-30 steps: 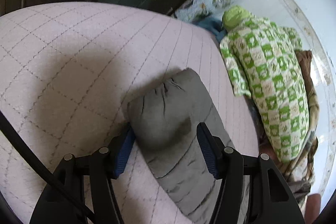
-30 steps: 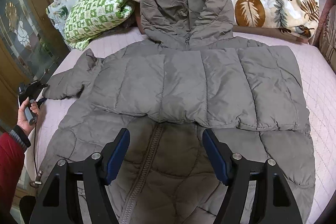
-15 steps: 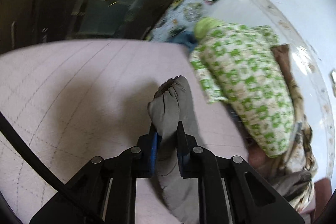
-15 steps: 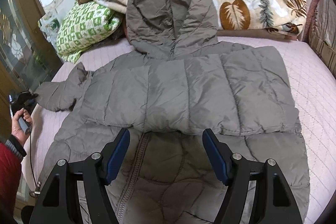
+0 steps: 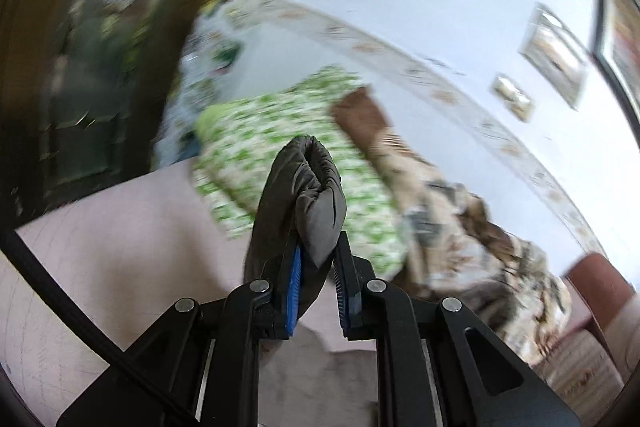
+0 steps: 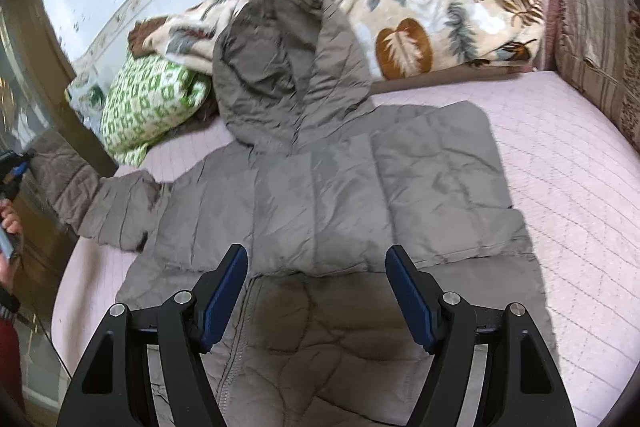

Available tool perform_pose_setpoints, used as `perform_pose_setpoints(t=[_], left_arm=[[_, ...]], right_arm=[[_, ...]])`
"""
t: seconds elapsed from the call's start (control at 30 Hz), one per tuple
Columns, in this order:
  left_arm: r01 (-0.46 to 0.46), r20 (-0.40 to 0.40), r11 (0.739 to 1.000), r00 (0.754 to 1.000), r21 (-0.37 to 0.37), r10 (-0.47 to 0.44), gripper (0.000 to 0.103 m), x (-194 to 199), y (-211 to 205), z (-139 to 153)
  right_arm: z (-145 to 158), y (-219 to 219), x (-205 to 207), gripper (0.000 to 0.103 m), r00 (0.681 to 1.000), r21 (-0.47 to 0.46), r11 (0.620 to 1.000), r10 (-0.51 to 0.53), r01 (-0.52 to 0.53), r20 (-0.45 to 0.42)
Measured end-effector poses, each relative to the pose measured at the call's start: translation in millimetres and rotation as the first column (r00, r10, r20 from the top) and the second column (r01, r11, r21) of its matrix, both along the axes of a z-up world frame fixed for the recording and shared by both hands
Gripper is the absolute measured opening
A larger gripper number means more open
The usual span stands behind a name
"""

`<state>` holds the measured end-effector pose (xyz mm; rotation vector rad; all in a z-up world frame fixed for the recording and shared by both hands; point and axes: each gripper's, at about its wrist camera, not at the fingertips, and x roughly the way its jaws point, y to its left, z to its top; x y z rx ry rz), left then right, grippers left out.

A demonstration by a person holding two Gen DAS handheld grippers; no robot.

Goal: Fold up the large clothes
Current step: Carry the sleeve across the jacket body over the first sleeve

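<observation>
1. Jacket (image 6: 352, 187): grey puffer, front up on the pink bed (image 6: 560, 155), hood (image 6: 280, 67) propped against the leaf blanket (image 6: 440, 15).
2. Handling, my read: light, soft, slippery shell, springs back. Grab cuffs, hem or seams, not the puffy middle.
3. Left gripper (image 5: 318, 279): clamped tight on the sleeve cuff (image 5: 308, 195), raised off the bed.
4. Right gripper (image 6: 316, 295): jaws wide apart, holding nothing, above the zipper front.
5. Count: one jacket, one hood, one sleeve out, the other not visible; one green-check pillow (image 6: 152, 99).
</observation>
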<state>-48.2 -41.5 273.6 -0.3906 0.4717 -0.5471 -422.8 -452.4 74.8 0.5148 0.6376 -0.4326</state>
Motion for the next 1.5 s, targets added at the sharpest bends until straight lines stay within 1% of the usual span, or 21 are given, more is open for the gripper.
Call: perform_pose_setpoints(t=[0.1,0.17,0.23,0.33,0.43,0.6,0.63,0.7,0.83,0.87,0.93,1.07,1.2,1.37,1.5], left_arm=[[0.083,0.049,0.996,0.995,0.012,-0.084,0.014,-33,-34,26],[0.154,0.086,0.988,0.984,0.026,-0.156,0.014,-60,-63,40],[0.203,0.108,0.978,0.972,0.05,-0.208,0.014,-83,-88,47],[0.295,0.114,0.953,0.947,0.062,-0.301,0.014,-115,-127,47],[0.377,0.1,0.922,0.918,0.083,-0.384,0.015,-144,-169,39],[0.474,0.068,0.869,0.871,0.144,-0.486,0.015,-187,-225,5],[0.497,0.05,0.854,0.859,0.153,-0.509,0.015,-196,-238,-7],[0.527,0.019,0.832,0.843,0.176,-0.538,0.014,-209,-260,-26],[0.561,-0.035,0.795,0.822,0.231,-0.569,0.015,-231,-298,-70],[0.563,-0.049,0.79,0.82,0.241,-0.57,0.015,-233,-304,-79],[0.582,-0.095,0.772,0.81,0.254,-0.579,0.015,-239,-321,-102],[0.595,-0.153,0.744,0.802,0.304,-0.578,0.015,-251,-346,-137],[0.6,-0.188,0.731,0.798,0.325,-0.572,0.015,-258,-362,-159],[0.602,-0.205,0.708,0.796,0.369,-0.569,0.015,-270,-380,-177],[0.608,-0.225,0.687,0.791,0.398,-0.569,0.015,-278,-391,-190]], right_arm=[[7,-10,-12,0.076,0.999,0.012,1.0,-0.028,0.027,0.026],[11,-15,-22,0.076,0.998,0.017,0.999,-0.042,0.041,0.042],[16,-21,-34,0.076,0.996,0.016,0.998,-0.064,0.064,0.06],[20,-30,-50,0.076,0.992,0.013,0.995,-0.097,0.096,0.075],[24,-42,-70,0.076,0.987,0.011,0.991,-0.137,0.137,0.086],[26,-60,-94,0.076,0.976,0.042,0.982,-0.188,0.185,0.106],[26,-63,-98,0.076,0.975,0.043,0.98,-0.197,0.194,0.106],[27,-67,-102,0.076,0.973,0.047,0.979,-0.204,0.2,0.108],[29,-76,-114,0.076,0.966,0.056,0.973,-0.23,0.225,0.119],[30,-77,-116,0.076,0.964,0.06,0.971,-0.235,0.23,0.122],[29,-80,-119,0.076,0.962,0.066,0.969,-0.243,0.236,0.124],[26,-83,-124,0.076,0.963,0.066,0.969,-0.246,0.239,0.113],[26,-85,-132,0.076,0.962,0.059,0.968,-0.248,0.243,0.113],[21,-92,-144,0.076,0.96,0.071,0.965,-0.26,0.253,0.107],[22,-98,-153,0.076,0.952,0.089,0.959,-0.279,0.269,0.123]])
